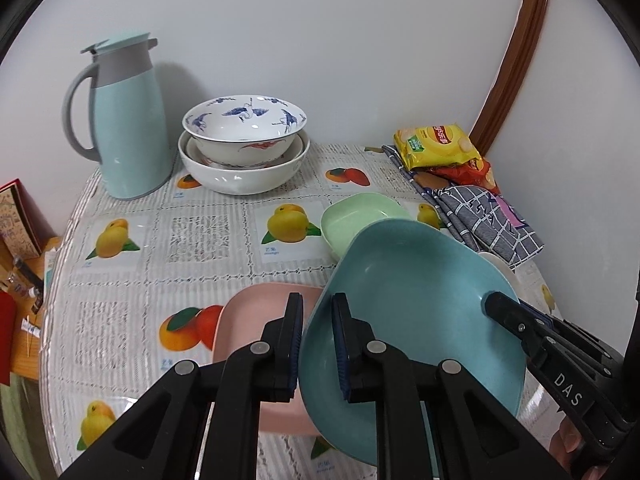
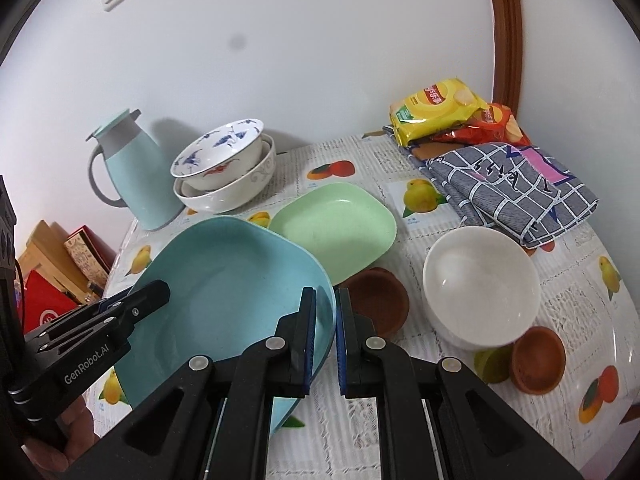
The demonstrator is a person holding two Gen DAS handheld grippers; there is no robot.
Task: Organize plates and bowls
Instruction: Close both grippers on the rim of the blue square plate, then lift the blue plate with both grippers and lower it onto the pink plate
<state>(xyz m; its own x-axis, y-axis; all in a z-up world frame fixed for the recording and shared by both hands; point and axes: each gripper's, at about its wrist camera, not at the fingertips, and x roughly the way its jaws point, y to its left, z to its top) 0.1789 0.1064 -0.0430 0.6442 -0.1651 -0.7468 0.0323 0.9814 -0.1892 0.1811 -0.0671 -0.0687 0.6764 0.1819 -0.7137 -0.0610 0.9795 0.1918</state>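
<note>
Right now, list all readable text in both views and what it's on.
"DAS": on the black right gripper, seen from the left wrist.
"GenRobot.AI": on the black left gripper, seen from the right wrist.
Yellow snack packet: red logo, unreadable.
Fruit-print tablecloth: captions too small.
Red box: unreadable.

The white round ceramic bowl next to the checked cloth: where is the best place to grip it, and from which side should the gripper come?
Probably the rim of the white round ceramic bowl, on the side facing the right wrist camera. It stands upright and open, so one finger can go inside the thin wall and one outside. The grey checked cloth crowds its far side; small brown dishes sit close to its near side, so come down from above.
</note>
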